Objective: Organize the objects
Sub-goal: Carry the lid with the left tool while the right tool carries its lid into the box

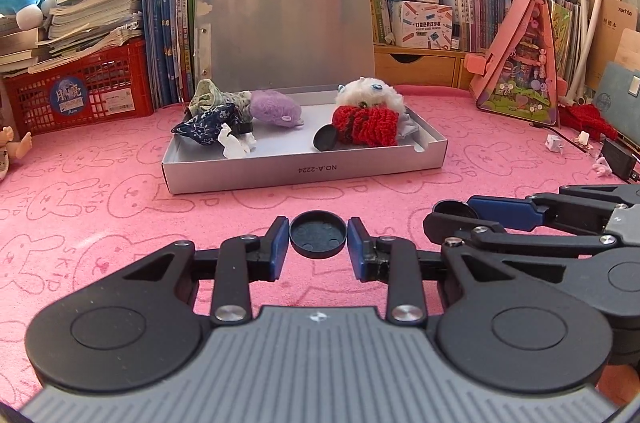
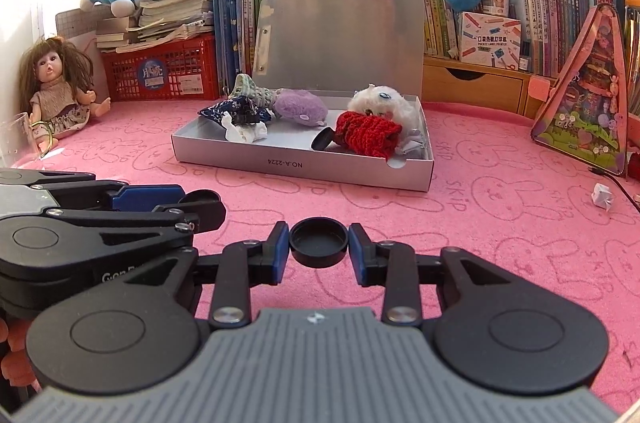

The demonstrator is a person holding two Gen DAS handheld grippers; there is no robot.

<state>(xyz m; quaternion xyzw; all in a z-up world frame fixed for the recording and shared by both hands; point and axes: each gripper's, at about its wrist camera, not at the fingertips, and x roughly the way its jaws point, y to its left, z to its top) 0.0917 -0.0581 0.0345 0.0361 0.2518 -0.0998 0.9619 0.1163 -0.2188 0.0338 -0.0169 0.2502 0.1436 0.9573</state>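
Note:
My left gripper is shut on a round black cap just above the pink cloth. My right gripper is shut on a second black cap. Each gripper shows in the other's view, the right one beside the left, the left one beside the right. Ahead lies an open silver box, also in the right wrist view. It holds a third black cap, a red knit piece, a white plush, a purple plush and blue patterned cloth.
A red crate with stacked books stands back left. A doll sits at the far left. A pink triangular toy house stands right. Books and plush toys line the back. Small white scraps and a black cable lie right.

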